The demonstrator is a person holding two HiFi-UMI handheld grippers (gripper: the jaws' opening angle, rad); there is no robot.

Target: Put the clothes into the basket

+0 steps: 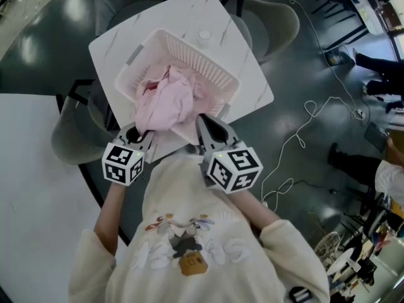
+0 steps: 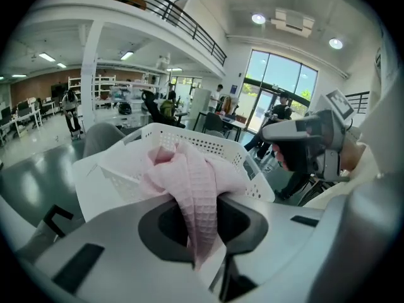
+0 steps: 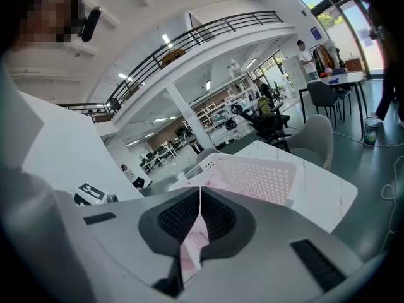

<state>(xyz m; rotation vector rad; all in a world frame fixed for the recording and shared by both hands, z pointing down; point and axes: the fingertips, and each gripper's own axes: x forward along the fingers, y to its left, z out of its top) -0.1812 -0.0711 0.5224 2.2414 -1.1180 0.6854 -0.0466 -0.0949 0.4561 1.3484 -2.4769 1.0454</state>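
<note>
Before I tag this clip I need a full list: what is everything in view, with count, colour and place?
table: one, white marble, centre of the head view.
basket: one, white, on the table.
cloth: one, pink, heaped in the basket, spilling over its near rim.
chairs: at least three, grey, round the table.
cable: one, white, on the dark floor at right.
bystanders: a few, dark clothes, far right edge.
left gripper: one, grey, shut on the cloth.
right gripper: one, grey, shut on the cloth.
sweater: one, cream, on the person, bottom.
</note>
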